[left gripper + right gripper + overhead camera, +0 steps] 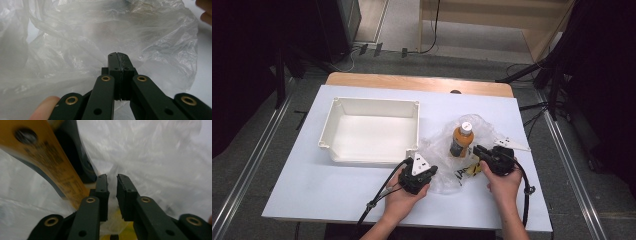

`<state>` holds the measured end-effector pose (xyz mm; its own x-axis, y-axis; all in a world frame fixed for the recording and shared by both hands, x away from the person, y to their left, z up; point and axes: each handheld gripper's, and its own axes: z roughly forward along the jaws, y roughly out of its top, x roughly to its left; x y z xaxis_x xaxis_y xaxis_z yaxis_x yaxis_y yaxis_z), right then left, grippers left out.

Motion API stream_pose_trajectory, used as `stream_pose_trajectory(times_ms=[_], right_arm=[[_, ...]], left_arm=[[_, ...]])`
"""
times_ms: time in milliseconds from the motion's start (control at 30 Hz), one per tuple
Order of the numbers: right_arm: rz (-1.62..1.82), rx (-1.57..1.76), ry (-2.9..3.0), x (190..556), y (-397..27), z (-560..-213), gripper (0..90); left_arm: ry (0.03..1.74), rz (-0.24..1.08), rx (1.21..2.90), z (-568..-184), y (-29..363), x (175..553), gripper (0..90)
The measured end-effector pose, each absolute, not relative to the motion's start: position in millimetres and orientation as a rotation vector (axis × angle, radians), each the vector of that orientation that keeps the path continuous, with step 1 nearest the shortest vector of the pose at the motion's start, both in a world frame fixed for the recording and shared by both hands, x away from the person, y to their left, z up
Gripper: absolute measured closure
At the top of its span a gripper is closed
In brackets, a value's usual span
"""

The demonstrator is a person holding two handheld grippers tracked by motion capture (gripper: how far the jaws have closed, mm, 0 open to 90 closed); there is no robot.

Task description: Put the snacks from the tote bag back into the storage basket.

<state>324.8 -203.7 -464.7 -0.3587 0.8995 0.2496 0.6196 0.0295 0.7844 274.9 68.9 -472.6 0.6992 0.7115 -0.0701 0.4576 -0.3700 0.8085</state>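
One crumpled clear plastic bag (pixel 447 160) lay near the worktop's (pixel 312 190) front edge, right of centre, holding one orange bottle (pixel 461 140). The left gripper (pixel 418 176) had its jaws clamped on the film; the right gripper's (pixel 488 155) jaws stood slightly apart. One empty white rectangular tray (pixel 332 125) sat toward the left, bare worktop before it.

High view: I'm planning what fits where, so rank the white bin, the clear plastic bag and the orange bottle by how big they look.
1. white bin
2. clear plastic bag, crumpled, so its extent is rough
3. orange bottle, clearly smallest
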Motion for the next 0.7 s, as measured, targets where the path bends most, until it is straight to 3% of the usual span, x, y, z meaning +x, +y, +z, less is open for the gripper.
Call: stream_pose_trajectory(times_ms=[233,433,567,700], right_arm=[[1.098,1.603,2.053,332.2,-197.4,-485.5,88.7],[1.318,1.495,1.899,303.1,-198.3,-453.9,80.2],[1.413,1.360,1.942,279.0,-176.5,-431.3,74.2],[1.473,1.347,2.022,271.3,-150.6,-433.2,57.5]], left_arm=[[0.878,0.362,2.011,-471.3,70.5,274.1,89.1],[0.881,0.354,2.002,-471.2,72.0,274.5,89.7],[0.897,0.366,2.011,-472.1,70.4,274.8,90.0],[0.903,0.360,2.010,-471.6,71.8,275.2,90.0]])
